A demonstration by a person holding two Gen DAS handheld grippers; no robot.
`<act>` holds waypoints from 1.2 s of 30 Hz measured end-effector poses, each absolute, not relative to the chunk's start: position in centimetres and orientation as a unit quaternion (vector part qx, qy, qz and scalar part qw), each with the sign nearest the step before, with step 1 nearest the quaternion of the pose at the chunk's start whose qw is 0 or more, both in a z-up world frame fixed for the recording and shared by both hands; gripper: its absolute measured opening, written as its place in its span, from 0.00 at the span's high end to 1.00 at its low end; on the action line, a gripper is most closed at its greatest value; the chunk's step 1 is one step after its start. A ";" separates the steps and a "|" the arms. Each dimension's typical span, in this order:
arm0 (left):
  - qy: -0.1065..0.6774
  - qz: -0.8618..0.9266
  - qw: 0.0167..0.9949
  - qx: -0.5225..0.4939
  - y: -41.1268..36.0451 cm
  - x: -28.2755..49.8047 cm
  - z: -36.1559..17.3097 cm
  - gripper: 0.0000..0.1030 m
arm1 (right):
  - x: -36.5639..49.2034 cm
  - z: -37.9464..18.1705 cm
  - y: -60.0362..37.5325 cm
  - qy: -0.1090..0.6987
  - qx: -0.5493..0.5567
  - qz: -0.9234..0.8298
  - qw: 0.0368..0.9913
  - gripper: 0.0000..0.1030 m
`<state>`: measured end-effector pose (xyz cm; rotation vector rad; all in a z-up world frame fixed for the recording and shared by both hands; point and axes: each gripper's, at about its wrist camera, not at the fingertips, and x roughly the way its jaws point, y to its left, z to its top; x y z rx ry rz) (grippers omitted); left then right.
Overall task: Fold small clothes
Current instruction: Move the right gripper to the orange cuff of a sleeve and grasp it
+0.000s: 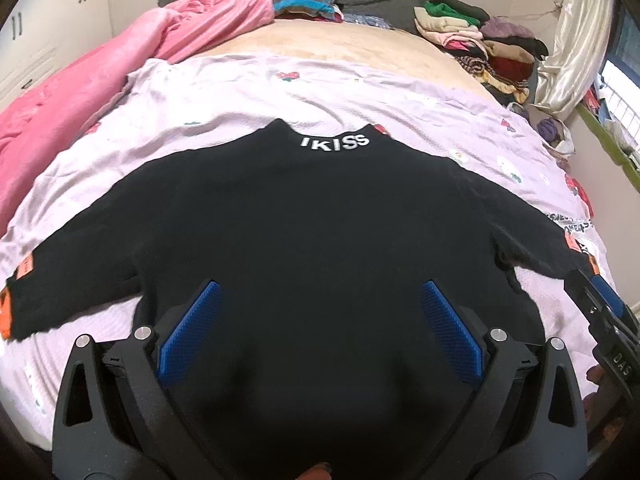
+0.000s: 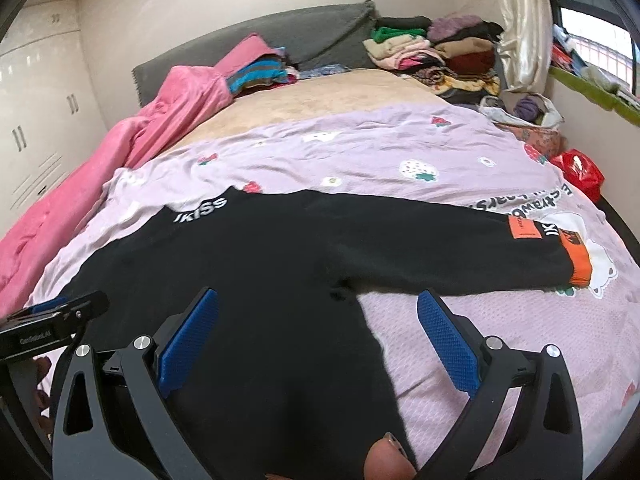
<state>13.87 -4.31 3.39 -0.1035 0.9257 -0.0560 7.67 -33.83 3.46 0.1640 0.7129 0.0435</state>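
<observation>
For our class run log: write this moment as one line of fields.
stage: before first fold | black sweater: flat, sleeves spread, on lilac sheet | left gripper: open over hem | right gripper: open by right sleeve

Soft daylight enters from the window (image 2: 592,28) at right; the black sweater (image 1: 312,232) loses detail. Fisheye bends the edges, corners vignette dark, slight blur.

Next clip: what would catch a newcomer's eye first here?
A black long-sleeved sweater with white collar lettering lies flat, sleeves spread, on the lilac strawberry-print sheet. Both the left gripper and the right gripper are open above its hem. A crumpled pink fleece blanket runs along the bed's left side.
</observation>
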 end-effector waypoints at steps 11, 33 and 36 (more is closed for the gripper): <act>0.454 -0.061 0.888 -0.030 -7.5 17.9 2.8 0.09 | 10.1 2.1 -38.3 0.370 0.121 -0.037 0.921 0.04; 0.476 -0.091 0.875 0.024 -11.9 23.5 -2.2 0.09 | 11.0 -3.9 -51.7 0.410 0.252 -0.190 0.856 0.04; 0.484 -0.081 0.871 0.023 -11.4 24.0 -3.6 0.09 | 11.4 -4.8 -53.6 0.412 0.265 -0.207 0.847 0.04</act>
